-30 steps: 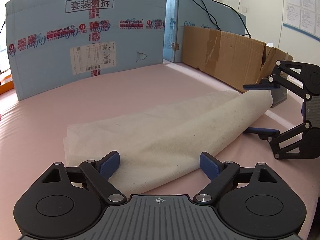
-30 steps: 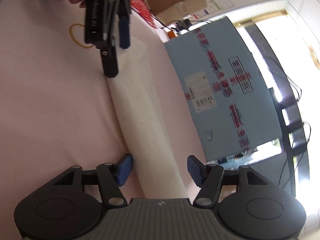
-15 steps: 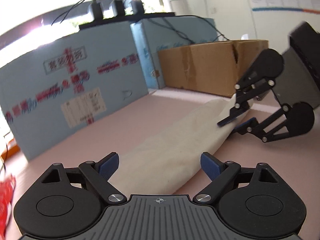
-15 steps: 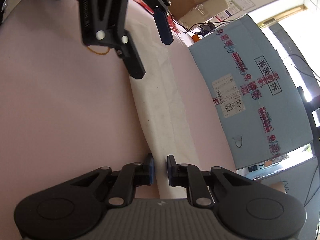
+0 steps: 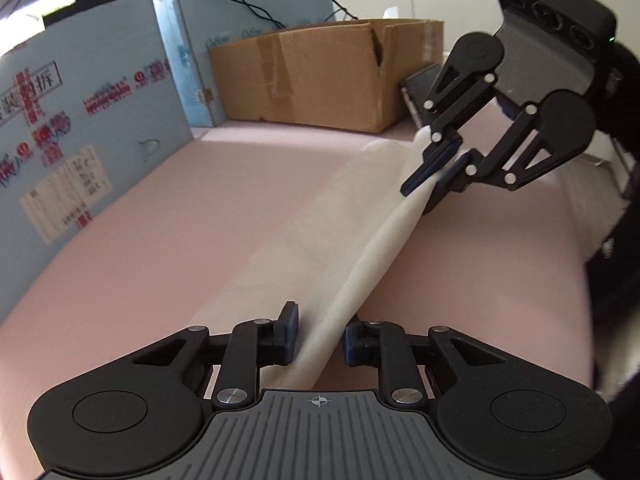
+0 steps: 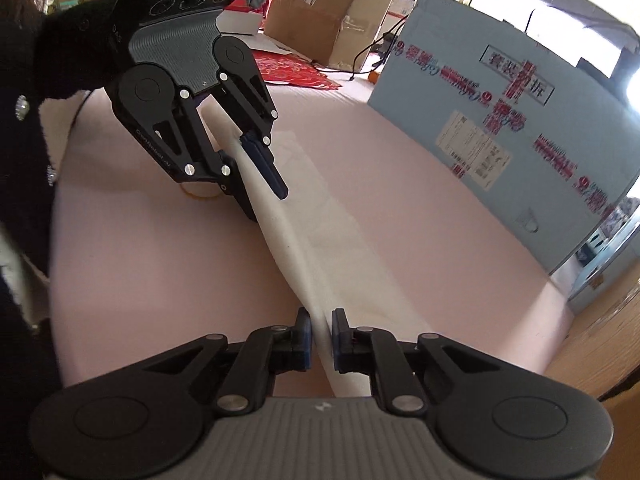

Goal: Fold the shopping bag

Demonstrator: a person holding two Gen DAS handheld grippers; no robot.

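Observation:
A cream shopping bag (image 5: 320, 248), folded into a long narrow strip, is stretched across the pink table (image 5: 180, 208) between my two grippers. In the left wrist view my left gripper (image 5: 320, 320) has the strip's raised fold between its blue pads, and its jaws are closing on it. At the far end my right gripper (image 5: 418, 200) pinches the other end of the strip. The right wrist view shows the same: the right gripper (image 6: 320, 320) is shut on the bag (image 6: 304, 248), and the left gripper (image 6: 266, 200) clamps the far end, which is lifted off the table.
A blue printed box (image 5: 80, 120) and a brown cardboard box (image 5: 320, 76) stand along the table's far side. A person's dark sleeve (image 6: 24, 200) is near the table edge. A yellow rubber band (image 6: 200, 195) lies under the left gripper. Red paper (image 6: 292, 68) lies beyond.
Both grippers have closed on the bag, the right first and then the left. Both have rolled and risen, lifting the near fold into a taut ridge.

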